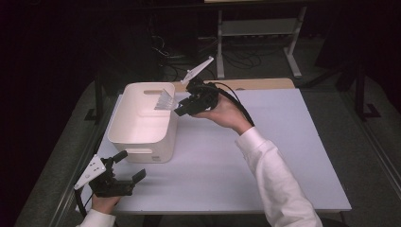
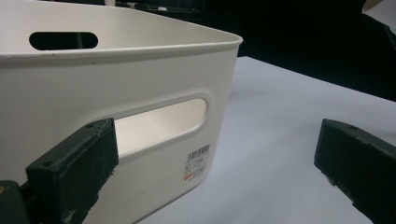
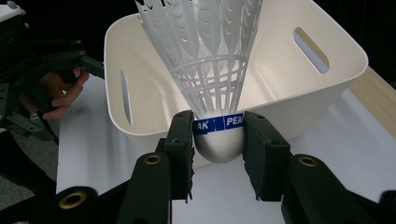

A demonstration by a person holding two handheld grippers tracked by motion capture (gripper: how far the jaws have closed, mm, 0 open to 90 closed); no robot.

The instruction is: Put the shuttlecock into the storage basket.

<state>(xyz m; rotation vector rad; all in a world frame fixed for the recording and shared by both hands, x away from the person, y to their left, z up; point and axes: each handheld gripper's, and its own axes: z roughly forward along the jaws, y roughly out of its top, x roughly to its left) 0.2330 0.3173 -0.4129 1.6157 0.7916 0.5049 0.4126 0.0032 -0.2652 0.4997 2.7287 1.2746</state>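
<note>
A white plastic shuttlecock [image 3: 212, 60] with a blue band and a grey rounded head is clamped at its head between the jaws of my right gripper [image 3: 218, 140]. In the high view that right gripper [image 1: 182, 109] holds the shuttlecock [image 1: 165, 100] over the far right rim of the white bin [image 1: 142, 142], skirt pointing into it. The bin [image 3: 243, 93] looks bare inside. My left gripper [image 1: 127, 165] rests near the table's front left corner, open, just in front of the bin's near wall [image 2: 140, 93] with its handle slot; nothing lies between its jaws.
The pale table top [image 1: 265, 156] stretches to the right of the bin, with a wooden strip [image 1: 255, 84] along its far edge. A metal frame [image 1: 257, 28] stands on the dark floor behind the table.
</note>
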